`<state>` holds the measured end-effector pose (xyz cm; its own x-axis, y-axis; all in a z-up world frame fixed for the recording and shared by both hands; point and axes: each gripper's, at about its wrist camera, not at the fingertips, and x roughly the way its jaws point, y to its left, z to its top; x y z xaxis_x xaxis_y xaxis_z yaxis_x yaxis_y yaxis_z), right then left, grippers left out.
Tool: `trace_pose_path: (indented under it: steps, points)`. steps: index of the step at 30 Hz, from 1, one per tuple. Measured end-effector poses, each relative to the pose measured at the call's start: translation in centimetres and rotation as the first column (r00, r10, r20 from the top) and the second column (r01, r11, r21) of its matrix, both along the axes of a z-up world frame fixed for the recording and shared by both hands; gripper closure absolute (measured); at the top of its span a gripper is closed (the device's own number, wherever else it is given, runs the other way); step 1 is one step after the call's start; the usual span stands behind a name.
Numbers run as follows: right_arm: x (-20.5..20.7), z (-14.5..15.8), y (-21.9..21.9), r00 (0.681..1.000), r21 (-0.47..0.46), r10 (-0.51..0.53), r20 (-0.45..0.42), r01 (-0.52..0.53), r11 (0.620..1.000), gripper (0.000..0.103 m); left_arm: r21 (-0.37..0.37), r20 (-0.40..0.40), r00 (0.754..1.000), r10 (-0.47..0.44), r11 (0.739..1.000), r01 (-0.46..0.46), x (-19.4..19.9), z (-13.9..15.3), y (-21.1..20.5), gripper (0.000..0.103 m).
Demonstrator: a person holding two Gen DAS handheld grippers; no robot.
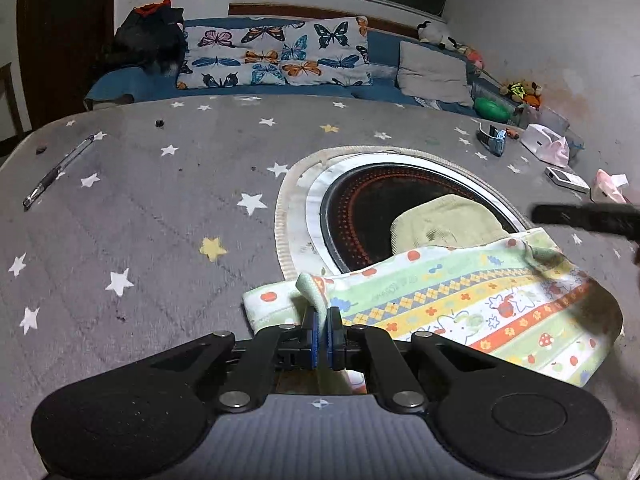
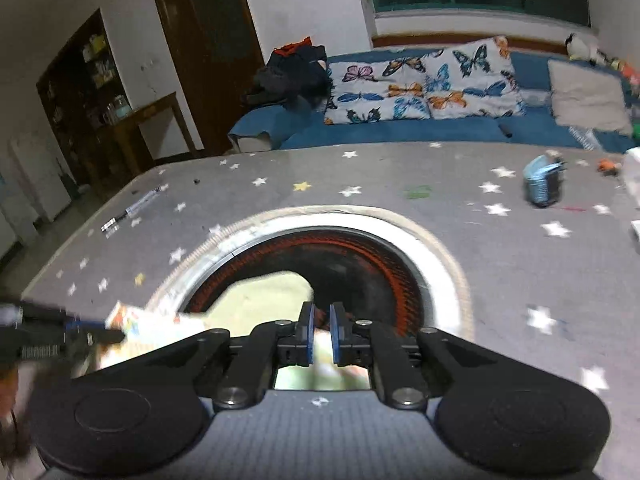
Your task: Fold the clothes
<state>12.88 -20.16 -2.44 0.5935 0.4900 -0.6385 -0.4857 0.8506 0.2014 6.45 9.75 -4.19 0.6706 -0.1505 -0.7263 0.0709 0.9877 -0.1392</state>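
1. The cloth (image 1: 472, 304), a striped, printed piece, lies near the front edge of the desk (image 1: 160, 208), its far edge draped over the rim of the round black insert (image 1: 368, 200) set in the desk's star-patterned cover. A pale green piece (image 1: 444, 224) lies just beyond it, inside the insert.
2. The left gripper (image 1: 323, 334) has its fingers closed on the cloth's near-left corner, which stands up in a small pinch between the blue pads.
3. The right gripper (image 2: 321, 334) hovers over the cloth's right part; its fingers stand slightly apart with nothing seen between them. The view is blurred, so a contact cannot be told.
4. The step in hand looks like taking hold of the two corners before a fold; the task seems early.
5. The next move likely calls for the right fingers to pinch a matching corner, then for both to carry the edge across evenly.
6. A pen (image 1: 60, 172) lies far left, well apart.
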Motion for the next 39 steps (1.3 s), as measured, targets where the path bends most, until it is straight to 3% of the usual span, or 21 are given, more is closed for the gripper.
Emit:
trace_pose_path:
  steps: [7, 11, 15, 16, 24, 26, 27, 29, 32, 34, 37, 39]
  points:
    - [-2.1, -3.2, -1.6, 1.000, -0.131, -0.018, -0.013, 0.016, 0.991, 0.097, 0.018, -0.007, 1.000, 0.009, 1.000, -0.009, 0.1, -0.1, -0.1, 0.096]
    - [-1.3, -3.1, -2.5, 0.998, -0.087, -0.058, 0.025, 0.060, 0.994, 0.097, 0.023, -0.016, 1.000, 0.010, 1.000, -0.009, 0.1, 0.1, 0.0, 0.094]
    - [-2.0, -2.9, -2.9, 0.998, -0.104, -0.049, 0.036, 0.053, 0.993, 0.074, 0.031, -0.010, 1.000, 0.006, 1.000, -0.005, -0.1, 0.3, 0.1, 0.093]
    - [-2.2, -2.9, -3.0, 0.998, -0.115, -0.045, 0.037, 0.049, 0.992, 0.073, 0.031, -0.012, 1.000, 0.007, 1.000, -0.007, 0.0, 0.2, 0.0, 0.093]
    - [-3.4, -3.2, -3.2, 0.998, -0.182, -0.021, 0.057, 0.031, 0.983, 0.074, 0.045, -0.006, 1.000, 0.013, 0.999, -0.013, -0.1, 0.2, -0.3, 0.096]
    - [-3.3, -3.2, -3.0, 0.997, -0.186, -0.025, 0.066, 0.037, 0.982, 0.084, 0.038, -0.004, 1.000, 0.027, 0.999, -0.027, -0.1, 0.4, -0.1, 0.097]
    - [-3.3, -3.2, -2.9, 0.997, -0.188, -0.028, 0.071, 0.041, 0.981, 0.099, 0.036, 0.000, 0.999, 0.035, 0.999, -0.035, -0.1, 0.5, 0.0, 0.098]
    - [-3.2, -3.2, -2.7, 0.996, -0.191, -0.032, 0.083, 0.048, 0.980, 0.100, 0.047, 0.031, 0.998, 0.052, 0.998, -0.053, -0.4, 1.2, 0.1, 0.099]
    - [-3.1, -1.4, -2.1, 0.983, -0.180, -0.028, 0.184, 0.061, 0.982, 0.100, 0.075, 0.100, 0.992, 0.074, 0.994, -0.082, -0.7, 2.5, 0.2, 0.102]
    - [-2.4, -0.7, -1.6, 0.975, -0.155, -0.029, 0.220, 0.064, 0.986, 0.100, 0.086, 0.083, 0.993, 0.079, 0.993, -0.086, -0.3, 2.3, 0.3, 0.102]
    - [-0.1, -3.2, -0.8, 0.992, -0.213, -0.041, 0.121, 0.066, 0.975, 0.099, 0.048, 0.057, 0.995, 0.077, 0.996, -0.080, -0.3, 2.3, 0.6, 0.101]
    - [0.2, -4.0, -1.2, 0.994, -0.192, -0.070, 0.080, 0.084, 0.978, 0.097, 0.024, 0.076, 0.996, 0.052, 0.998, -0.054, -0.8, 3.2, 0.2, 0.101]
